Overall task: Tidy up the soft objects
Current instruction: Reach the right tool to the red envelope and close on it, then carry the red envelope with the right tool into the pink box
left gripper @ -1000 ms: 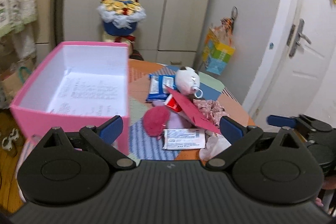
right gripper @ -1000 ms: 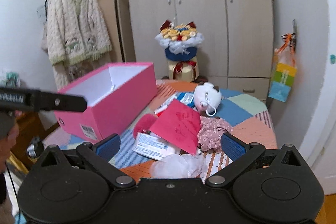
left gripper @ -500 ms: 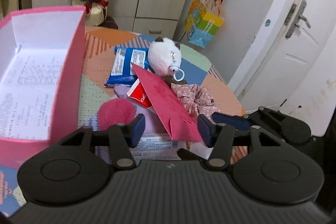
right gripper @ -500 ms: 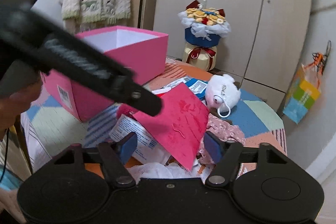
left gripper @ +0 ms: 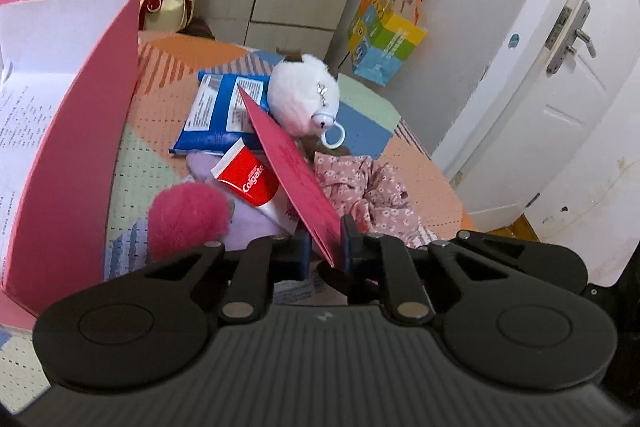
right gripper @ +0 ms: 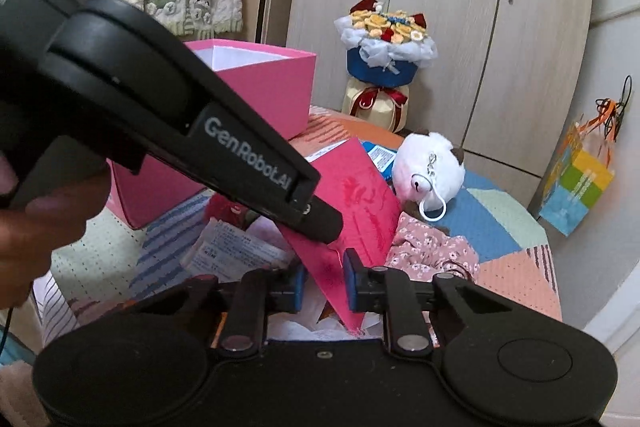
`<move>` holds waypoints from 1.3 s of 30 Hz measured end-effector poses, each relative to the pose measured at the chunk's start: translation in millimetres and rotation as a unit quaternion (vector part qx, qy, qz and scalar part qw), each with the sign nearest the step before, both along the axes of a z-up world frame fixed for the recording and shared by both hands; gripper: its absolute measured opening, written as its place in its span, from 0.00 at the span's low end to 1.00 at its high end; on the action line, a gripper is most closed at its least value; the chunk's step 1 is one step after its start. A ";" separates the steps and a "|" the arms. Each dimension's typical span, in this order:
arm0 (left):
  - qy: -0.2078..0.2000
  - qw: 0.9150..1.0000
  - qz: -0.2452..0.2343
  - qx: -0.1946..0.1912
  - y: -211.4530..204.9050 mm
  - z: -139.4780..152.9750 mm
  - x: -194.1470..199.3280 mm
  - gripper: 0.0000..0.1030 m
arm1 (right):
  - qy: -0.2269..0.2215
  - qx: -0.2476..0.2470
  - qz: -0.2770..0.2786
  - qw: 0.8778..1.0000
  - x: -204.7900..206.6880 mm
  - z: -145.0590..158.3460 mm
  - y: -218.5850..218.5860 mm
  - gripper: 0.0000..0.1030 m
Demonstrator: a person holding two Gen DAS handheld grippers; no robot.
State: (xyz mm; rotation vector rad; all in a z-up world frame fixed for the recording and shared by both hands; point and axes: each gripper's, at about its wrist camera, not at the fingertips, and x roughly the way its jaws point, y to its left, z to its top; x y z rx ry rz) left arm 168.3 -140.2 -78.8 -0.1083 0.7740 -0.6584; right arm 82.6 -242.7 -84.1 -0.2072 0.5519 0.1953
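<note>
A: Progress check. Pink box point(left gripper: 68, 131) sits at the left of the counter point(left gripper: 168, 99). Inside I see only white printed paper lining; no soft item visible in the part that shows.

B: So nothing sorted yet, going by this. Where are the soft things?

A: All out on the counter, in one heap just right of the box. White plush keychain point(left gripper: 306, 99) at the back, lying against a blue packet point(left gripper: 216, 115). Pink pom-pom point(left gripper: 186, 217) nearest the box wall, resting on some lilac fabric point(left gripper: 252, 219). Floral scrunchie point(left gripper: 364, 187) on the right. White tissue-like stuff point(right gripper: 304, 327) at the near edge; can't tell what it is.

B: And the clutter mixed in?

A: Toothpaste tube point(left gripper: 250, 179), a printed leaflet pack point(right gripper: 236, 251), and a red envelope point(left gripper: 288, 163) propped edge-up across the pile.

B: Grippers?

A: Left gripper point(left gripper: 325, 247): jaws nearly together with the envelope's near corner between them, right pad touching the card; I read it as clamped on it. Right gripper point(right gripper: 325, 283): jaws narrowed around the same envelope's lower edge, but a gap shows on the left side, so I can't tell if it grips.

B: Judgement?

A: Early stage. Envelope looks like an obstacle being cleared. Every soft item remains to be boxed.
</note>
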 end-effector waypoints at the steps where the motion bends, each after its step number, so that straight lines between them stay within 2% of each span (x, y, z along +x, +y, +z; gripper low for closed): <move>1: -0.002 1.000 0.003 -0.003 0.4 0.6 -1.6 0.13 | -0.004 -0.001 -0.001 1.000 -1.7 0.7 0.4 0.19; 9: -0.052 0.999 0.005 -0.002 1.5 19.7 -20.7 0.11 | -0.045 -0.031 -0.003 0.999 -14.8 11.2 9.4 0.16; 22: -0.093 0.996 0.006 -0.013 27.9 50.8 -61.3 0.11 | -0.090 -0.049 0.001 0.995 -55.3 41.9 29.9 0.16; 33: -0.140 0.990 0.029 -0.001 76.6 81.0 -103.9 0.11 | -0.129 -0.078 0.036 0.988 -86.7 61.7 76.6 0.16; 39: -0.160 0.986 0.048 0.001 116.5 102.5 -104.3 0.11 | -0.152 -0.081 0.065 0.983 -84.1 80.8 110.2 0.16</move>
